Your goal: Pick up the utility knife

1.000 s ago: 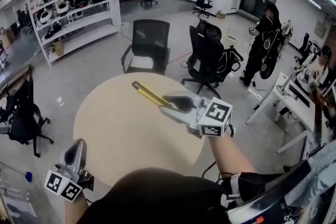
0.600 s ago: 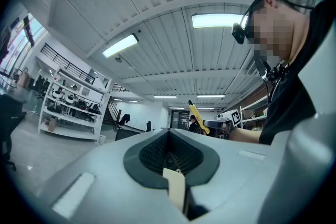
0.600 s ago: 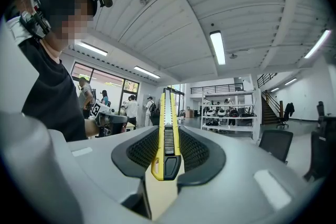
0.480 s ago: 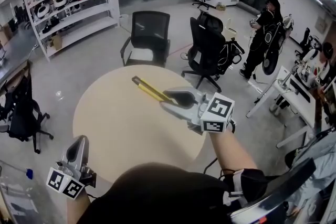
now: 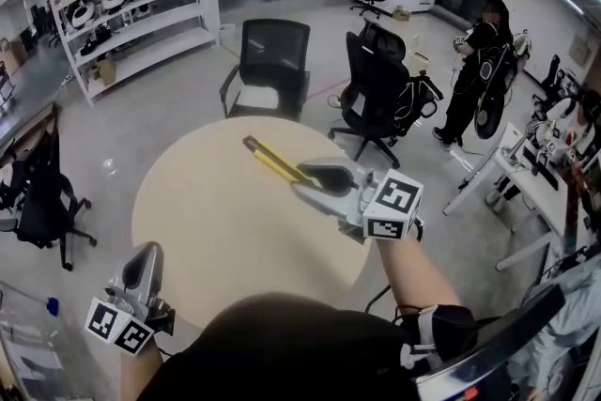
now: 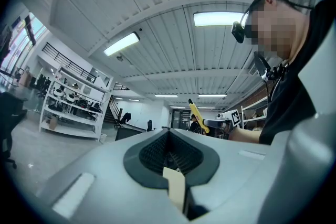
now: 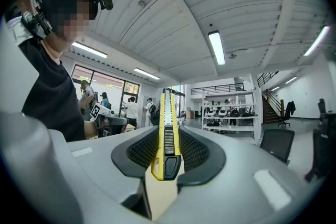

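Observation:
My right gripper (image 5: 300, 179) is shut on the tail end of a yellow utility knife (image 5: 272, 162) with a black slider. It holds the knife in the air over the round beige table (image 5: 188, 211), and the knife's long body sticks out toward the far left. In the right gripper view the knife (image 7: 169, 123) stands straight up between the dark ribbed pads (image 7: 197, 150). My left gripper (image 5: 144, 260) hangs off the table's near left edge, shut with nothing in it. In the left gripper view its pads (image 6: 152, 150) meet, and the knife (image 6: 197, 116) shows far off.
Two black office chairs (image 5: 272, 66) (image 5: 376, 94) stand beyond the table. A white shelf rack (image 5: 131, 9) with gear fills the back left. Another black chair (image 5: 38, 202) is at the left, and desks (image 5: 526, 169) with people are at the right.

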Demonstrator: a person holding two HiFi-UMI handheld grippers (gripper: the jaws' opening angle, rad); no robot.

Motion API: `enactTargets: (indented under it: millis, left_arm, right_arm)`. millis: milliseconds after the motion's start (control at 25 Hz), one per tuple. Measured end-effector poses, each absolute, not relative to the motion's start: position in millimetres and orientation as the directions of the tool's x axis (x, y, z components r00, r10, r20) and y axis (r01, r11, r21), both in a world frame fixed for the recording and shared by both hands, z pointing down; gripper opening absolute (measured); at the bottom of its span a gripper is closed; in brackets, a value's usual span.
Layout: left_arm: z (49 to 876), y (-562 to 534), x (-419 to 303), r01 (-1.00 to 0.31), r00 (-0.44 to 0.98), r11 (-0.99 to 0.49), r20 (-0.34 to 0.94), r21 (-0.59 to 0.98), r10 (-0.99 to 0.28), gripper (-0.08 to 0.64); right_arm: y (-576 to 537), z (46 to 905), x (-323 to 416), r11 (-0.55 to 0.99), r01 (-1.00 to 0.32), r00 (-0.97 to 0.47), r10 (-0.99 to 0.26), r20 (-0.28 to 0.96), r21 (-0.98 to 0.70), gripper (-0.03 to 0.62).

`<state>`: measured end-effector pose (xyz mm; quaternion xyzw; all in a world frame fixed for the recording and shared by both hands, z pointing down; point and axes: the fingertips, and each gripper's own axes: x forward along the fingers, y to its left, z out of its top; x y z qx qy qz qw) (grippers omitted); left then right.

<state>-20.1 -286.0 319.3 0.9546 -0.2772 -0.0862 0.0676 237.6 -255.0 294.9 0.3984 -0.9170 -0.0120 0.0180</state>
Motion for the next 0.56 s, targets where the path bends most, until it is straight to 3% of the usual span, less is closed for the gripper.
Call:
enactTargets:
  millis: [560]
  left_arm:
    - [316.1, -292.5, -14.5, -0.515, 0.835, -0.839, -0.120, 0.175, -0.537, -0.001]
  right_arm:
    - [-261.9, 292.8, 239.4, 0.690, -0.723, -0.689, -0.724, 0.021, 0.035, 0.135]
